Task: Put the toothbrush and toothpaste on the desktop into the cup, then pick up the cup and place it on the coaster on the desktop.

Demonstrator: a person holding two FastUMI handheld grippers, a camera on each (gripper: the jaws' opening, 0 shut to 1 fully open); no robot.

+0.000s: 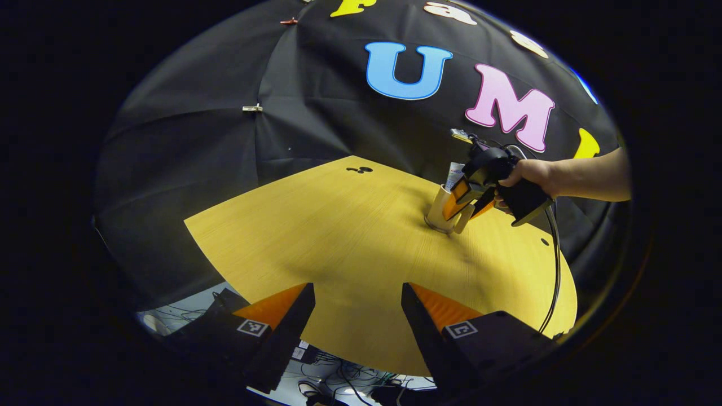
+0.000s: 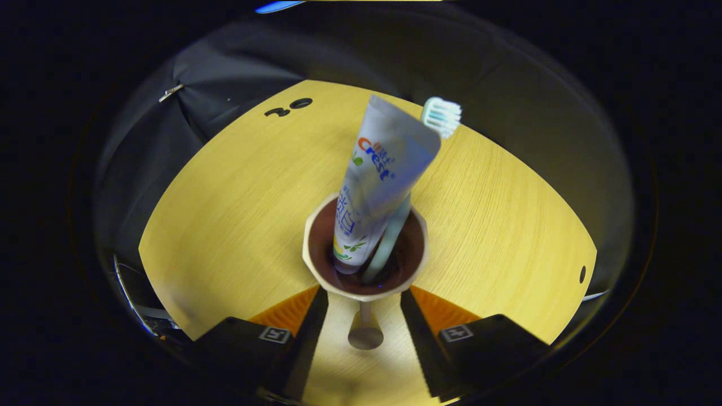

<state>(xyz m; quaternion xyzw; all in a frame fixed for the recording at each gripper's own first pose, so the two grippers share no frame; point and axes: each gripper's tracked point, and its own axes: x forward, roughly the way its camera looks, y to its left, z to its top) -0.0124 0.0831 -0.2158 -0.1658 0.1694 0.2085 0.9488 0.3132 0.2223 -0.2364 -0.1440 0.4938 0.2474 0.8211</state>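
Observation:
A beige cup (image 2: 316, 265) with a dark inside stands on the yellow table (image 2: 225, 214). The white toothpaste tube (image 2: 383, 180) and the toothbrush (image 2: 441, 115) lean in it, brush head up. My right gripper (image 2: 364, 290) has its fingers pressed against the cup's sides just under the rim, and the cup's handle (image 2: 365, 332) lies between them. In the left gripper view the same cup (image 1: 437, 211) sits at the far right with the right gripper (image 1: 465, 211) on it. A darker ring shows at its base. My left gripper (image 1: 358, 285) is open over the near table edge, holding nothing.
A person's hand (image 1: 530, 172) holds the right gripper, and its cable (image 1: 555, 254) hangs down over the table's right side. A small black mark (image 1: 359, 169) lies at the table's far edge. Loose cables (image 1: 338, 375) lie on the floor below the near edge.

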